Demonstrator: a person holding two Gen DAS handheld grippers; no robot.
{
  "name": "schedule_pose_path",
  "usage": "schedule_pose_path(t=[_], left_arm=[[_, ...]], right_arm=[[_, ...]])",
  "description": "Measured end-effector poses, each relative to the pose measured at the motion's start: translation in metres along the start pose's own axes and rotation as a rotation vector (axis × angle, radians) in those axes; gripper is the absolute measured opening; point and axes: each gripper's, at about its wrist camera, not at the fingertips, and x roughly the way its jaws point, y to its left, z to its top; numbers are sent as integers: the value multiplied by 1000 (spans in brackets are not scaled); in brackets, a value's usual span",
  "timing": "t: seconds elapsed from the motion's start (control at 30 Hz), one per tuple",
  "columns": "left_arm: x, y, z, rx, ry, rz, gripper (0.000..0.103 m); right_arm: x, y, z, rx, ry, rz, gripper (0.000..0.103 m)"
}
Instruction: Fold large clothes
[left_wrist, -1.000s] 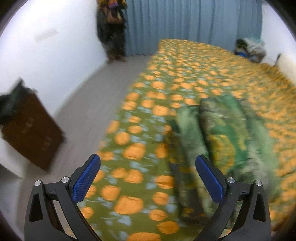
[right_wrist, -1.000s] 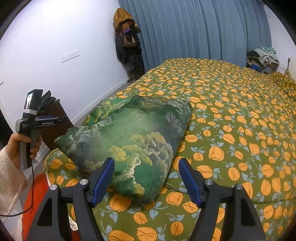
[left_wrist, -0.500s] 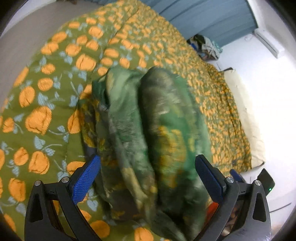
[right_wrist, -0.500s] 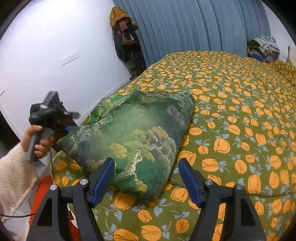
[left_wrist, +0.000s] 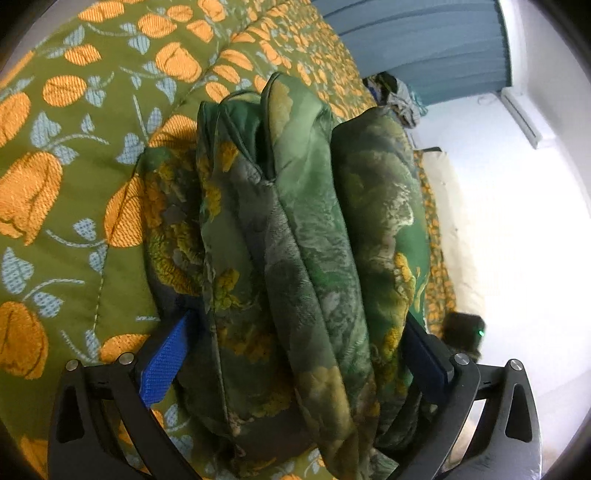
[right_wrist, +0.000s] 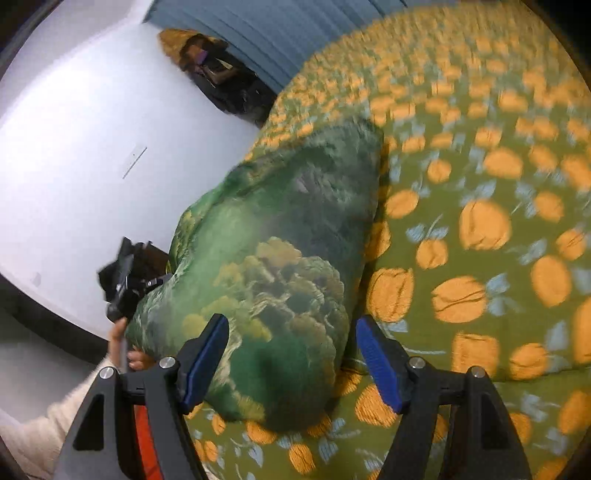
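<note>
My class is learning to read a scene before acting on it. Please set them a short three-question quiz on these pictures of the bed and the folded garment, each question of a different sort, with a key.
1. True or false: the folded green garment lies on the floor.
2. What pattern does the bedspread have? A: blue stripes. B: orange flowers on green. C: plain white.
3. Fill in the missing word: in the left wrist view, the near end of the garment lies ___ the two fingers of the left tongs.

Key: 1 false, it lies on the bed; 2 B; 3 between.
</note>
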Motion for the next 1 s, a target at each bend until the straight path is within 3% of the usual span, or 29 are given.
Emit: schedule_pose_path(t=[0.07, 0.2, 0.33, 0.47, 0.53, 0.73, 0.83, 0.87, 0.93, 1.0], left_arm=[[4, 3, 0, 0, 9, -2, 103], [3, 6, 8, -9, 51, -19, 103], [-3, 15, 16, -34, 31, -144, 103], [-1, 24, 14, -50, 25, -190, 103], [5, 25, 12, -38, 27, -172, 103], [30, 6, 15, 30, 58, -19, 103], [35, -5, 12, 55, 52, 32, 103], [35, -8, 11, 57, 51, 51, 102], [36, -21, 7, 77, 31, 119, 85], [31, -30, 5, 90, 8, 142, 58]], right_arm=[[22, -4, 2, 6, 50, 35, 73], [47, -10, 6, 15, 85, 79, 87], [49, -10, 8, 22, 107, 87, 88], [48, -10, 5, 46, 120, 105, 88], [50, -10, 6, 51, 125, 112, 88], [81, -9, 13, 53, 194, 120, 99], [96, -11, 15, 60, 192, 115, 100], [96, -5, 15, 35, 188, 91, 94], [93, 16, 14, -57, 166, 0, 81], [85, 35, 10, -149, 131, -53, 70]])
